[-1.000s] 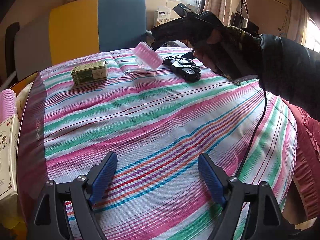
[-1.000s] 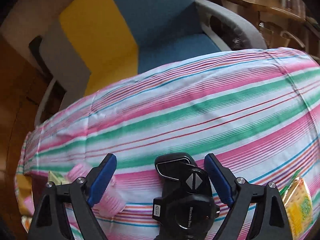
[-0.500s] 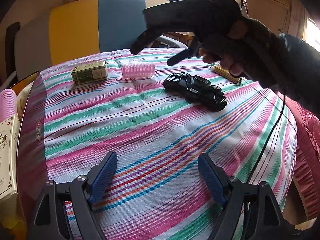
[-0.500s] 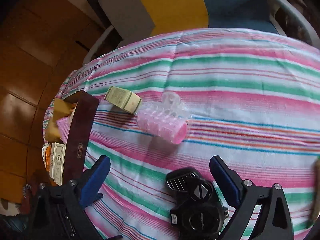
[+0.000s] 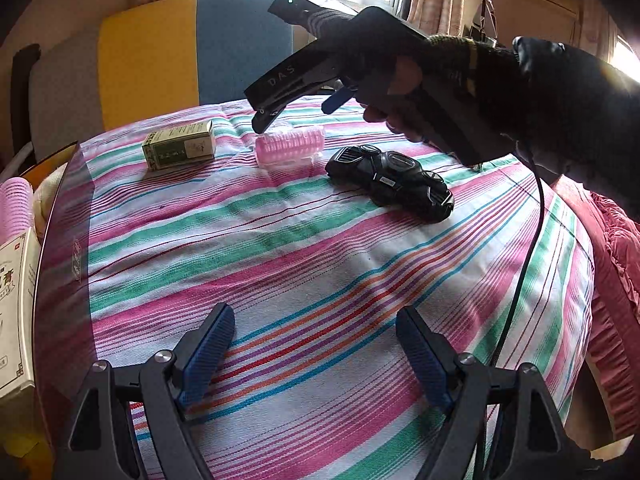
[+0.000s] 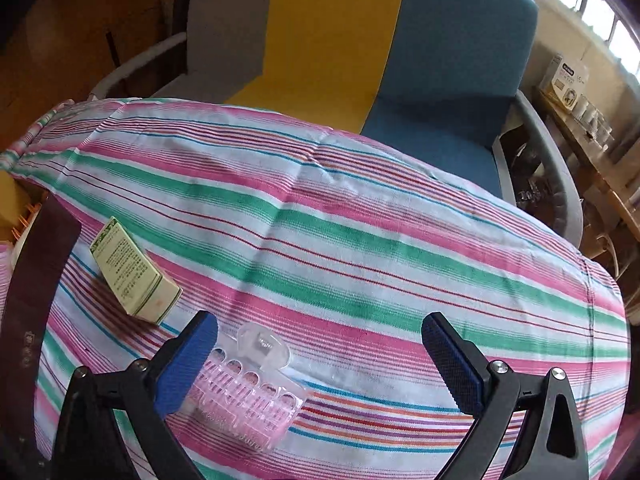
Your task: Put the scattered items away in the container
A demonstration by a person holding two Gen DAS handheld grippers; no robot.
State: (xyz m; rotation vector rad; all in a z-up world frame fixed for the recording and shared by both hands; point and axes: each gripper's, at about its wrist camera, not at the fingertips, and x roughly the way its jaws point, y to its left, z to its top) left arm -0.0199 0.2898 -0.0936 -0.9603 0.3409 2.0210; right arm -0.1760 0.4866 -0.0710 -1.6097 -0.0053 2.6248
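Observation:
A pink hair roller in a clear pack (image 5: 290,148) (image 6: 248,396) lies flat on the striped cloth. My right gripper (image 5: 298,114) (image 6: 318,344) hovers open just above it, and the pack sits close by its left finger (image 6: 188,364), untouched. A green carton (image 5: 180,150) (image 6: 132,272) rests to the left of the pack. A black plastic gadget (image 5: 392,178) lies to its right. The dark-walled container (image 5: 60,240) (image 6: 36,272) stands at the left edge, holding a pink roller (image 5: 14,208) and a white box (image 5: 16,312). My left gripper (image 5: 314,332) is open and holds nothing, low over the near cloth.
The striped cloth (image 5: 320,248) covers a rounded table that drops away on every side. A grey, yellow and blue chair (image 6: 440,60) stands just behind it. A black cable (image 5: 520,280) hangs from the right hand. Pink fabric (image 5: 612,280) lies at the right.
The right gripper swung left from above the black gadget to above the pink pack, rolling as it went. The pack now lies flat and the gadget lies nearer. My left gripper stayed still.

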